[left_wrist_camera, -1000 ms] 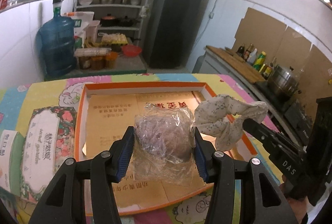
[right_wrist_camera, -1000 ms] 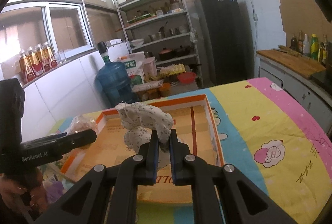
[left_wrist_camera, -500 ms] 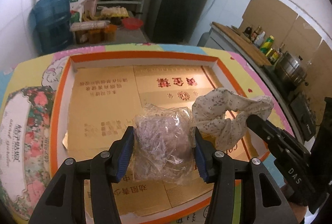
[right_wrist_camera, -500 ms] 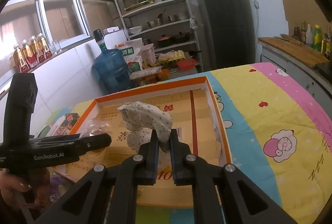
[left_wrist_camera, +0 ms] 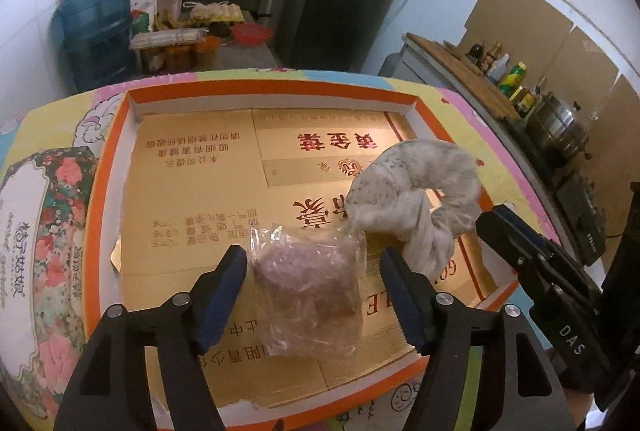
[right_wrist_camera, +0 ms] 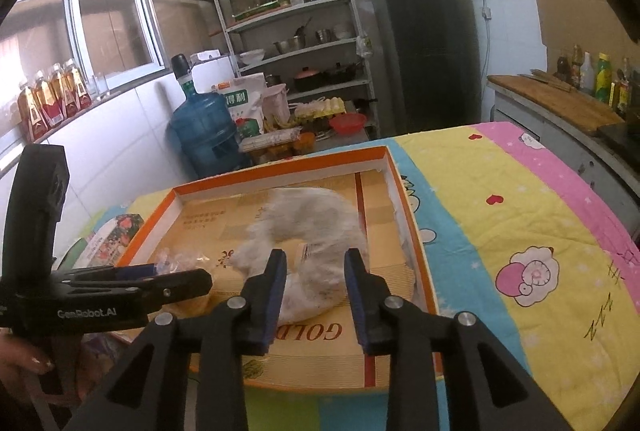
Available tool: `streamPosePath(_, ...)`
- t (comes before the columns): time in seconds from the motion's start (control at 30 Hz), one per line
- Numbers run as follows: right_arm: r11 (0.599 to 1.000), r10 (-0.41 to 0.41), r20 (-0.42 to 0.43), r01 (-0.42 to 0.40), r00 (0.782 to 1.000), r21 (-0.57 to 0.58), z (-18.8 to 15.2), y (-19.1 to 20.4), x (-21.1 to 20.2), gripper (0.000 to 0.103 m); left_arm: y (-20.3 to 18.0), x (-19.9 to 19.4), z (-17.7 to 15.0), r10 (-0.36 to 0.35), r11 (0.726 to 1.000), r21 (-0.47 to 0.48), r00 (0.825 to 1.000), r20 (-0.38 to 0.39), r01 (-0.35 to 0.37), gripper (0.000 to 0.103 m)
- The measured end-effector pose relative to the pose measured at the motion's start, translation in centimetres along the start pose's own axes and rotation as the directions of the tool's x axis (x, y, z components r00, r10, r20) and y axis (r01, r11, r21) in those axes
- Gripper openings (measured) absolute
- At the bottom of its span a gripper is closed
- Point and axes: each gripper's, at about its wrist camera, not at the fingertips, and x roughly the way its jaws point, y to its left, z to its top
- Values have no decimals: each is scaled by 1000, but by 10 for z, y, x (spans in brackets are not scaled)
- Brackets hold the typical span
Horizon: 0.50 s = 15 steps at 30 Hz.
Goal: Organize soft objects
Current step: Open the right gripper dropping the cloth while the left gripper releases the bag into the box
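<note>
Bag (left_wrist_camera: 308, 279) between left gripper (left_wrist_camera: 312, 295) (opening).

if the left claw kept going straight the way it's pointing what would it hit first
Most likely the clear plastic bag, which lies between the fingers of the opening left claw without being pressed. Just beneath it is the cardboard floor of the orange-rimmed box. Depth is hard to judge in this fisheye view.

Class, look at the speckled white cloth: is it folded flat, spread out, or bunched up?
Bunched up. The speckled white cloth lies in a twisted, curled heap inside the orange-rimmed box, beside the clear plastic bag.
</note>
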Motion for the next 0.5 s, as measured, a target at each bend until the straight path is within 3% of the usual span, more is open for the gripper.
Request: streamPosePath(0.5, 1000, -2, 35, 2, 999, 7, -3, 7, -24, 31, -12, -59, -9, -32, 998, 65, 985, 167, 22, 72)
